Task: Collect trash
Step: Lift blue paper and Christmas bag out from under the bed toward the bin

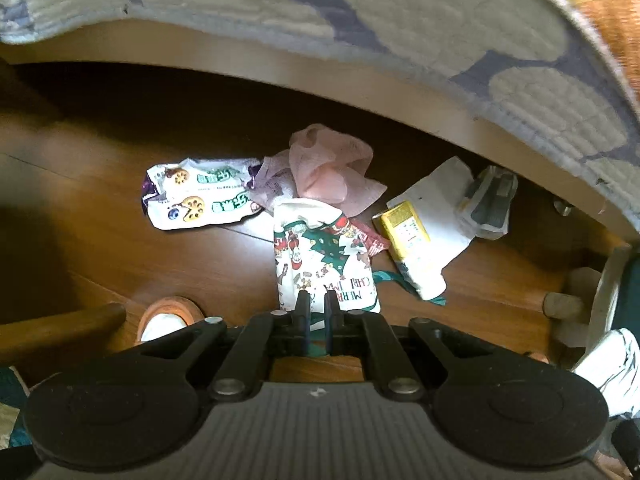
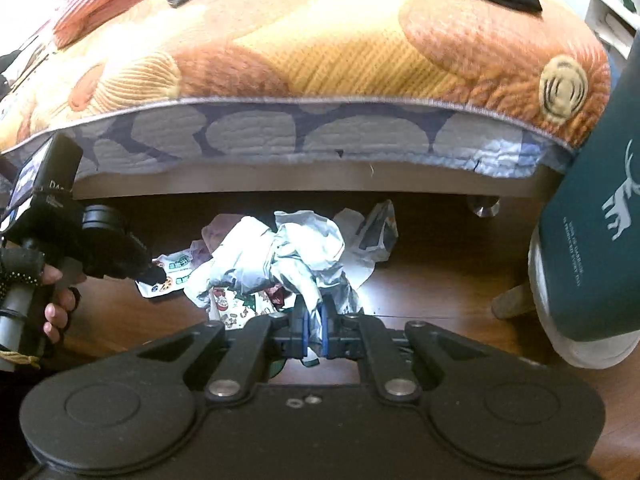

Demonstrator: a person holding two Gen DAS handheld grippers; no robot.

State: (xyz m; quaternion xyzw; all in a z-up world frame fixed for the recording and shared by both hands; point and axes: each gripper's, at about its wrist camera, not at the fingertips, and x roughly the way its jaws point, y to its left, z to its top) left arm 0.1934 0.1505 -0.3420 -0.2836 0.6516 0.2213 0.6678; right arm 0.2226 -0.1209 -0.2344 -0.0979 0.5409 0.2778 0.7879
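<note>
My left gripper [image 1: 316, 300] points down and is shut on a white Christmas-print wrapper [image 1: 324, 264], which hangs over the wooden floor [image 1: 120, 248]. Below it lie a white and green snack wrapper [image 1: 196, 200], a crumpled pink paper [image 1: 332, 168], a yellow and white packet [image 1: 412, 240] and a grey and white bag [image 1: 488, 200]. My right gripper [image 2: 314, 308] is shut on a crumpled white plastic bag [image 2: 280, 256], held above the same pile. The left gripper [image 2: 154, 274] shows at the left of the right wrist view, held by a hand [image 2: 52, 308].
A bed with an orange quilt [image 2: 320, 48] and a blue-patterned side [image 1: 400, 12] overhangs the trash. Its metal foot [image 2: 484, 208] stands at the right. A teal bag with a deer print [image 2: 592, 220] is at the far right. A shoe [image 1: 168, 316] is near the left gripper.
</note>
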